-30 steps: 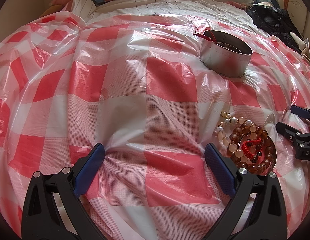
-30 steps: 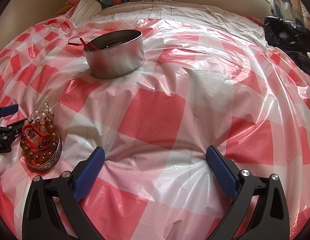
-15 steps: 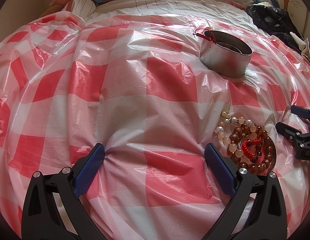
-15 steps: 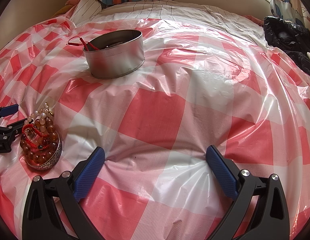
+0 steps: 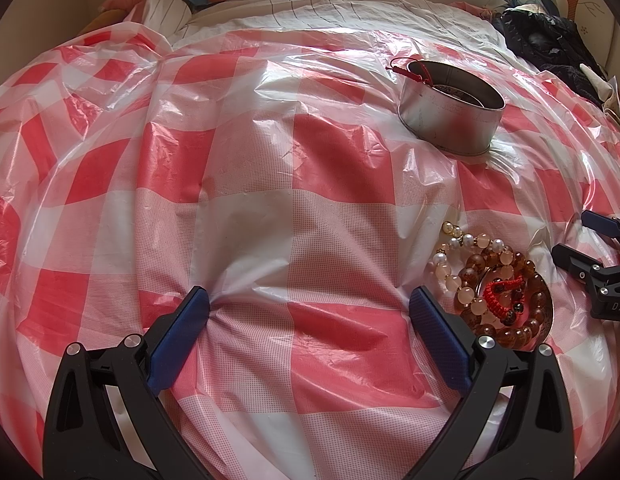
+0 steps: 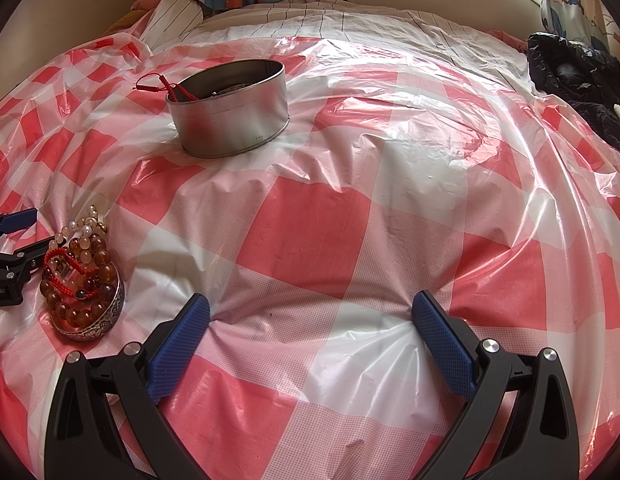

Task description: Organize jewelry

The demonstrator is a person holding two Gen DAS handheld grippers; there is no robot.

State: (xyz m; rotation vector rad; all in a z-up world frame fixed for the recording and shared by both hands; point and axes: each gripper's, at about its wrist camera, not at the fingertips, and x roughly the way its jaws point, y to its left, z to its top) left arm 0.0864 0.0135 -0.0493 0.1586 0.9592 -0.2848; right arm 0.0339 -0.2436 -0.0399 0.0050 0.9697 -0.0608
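Left gripper point(image 5: 308, 300): jaws spread wide, empty, tips pressed into checked plastic sheet point(image 5: 246, 220).
Right gripper point(image 6: 310, 306): likewise agape, holding nothing.
Bead bracelets point(image 5: 498, 292): heaped in silver dish point(image 6: 100, 322), between both grippers.
Metal tin point(image 6: 234, 120): farther back, red cord point(image 6: 158, 84) draped over rim.

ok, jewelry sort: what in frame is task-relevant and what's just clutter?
Job:
- bead bracelets heaped in the small silver bowl
- round metal tin, red cord hanging over its rim
- left gripper and right gripper, both open, empty

Lying about:
- black jacket
- checked plastic sheet
- striped bedding
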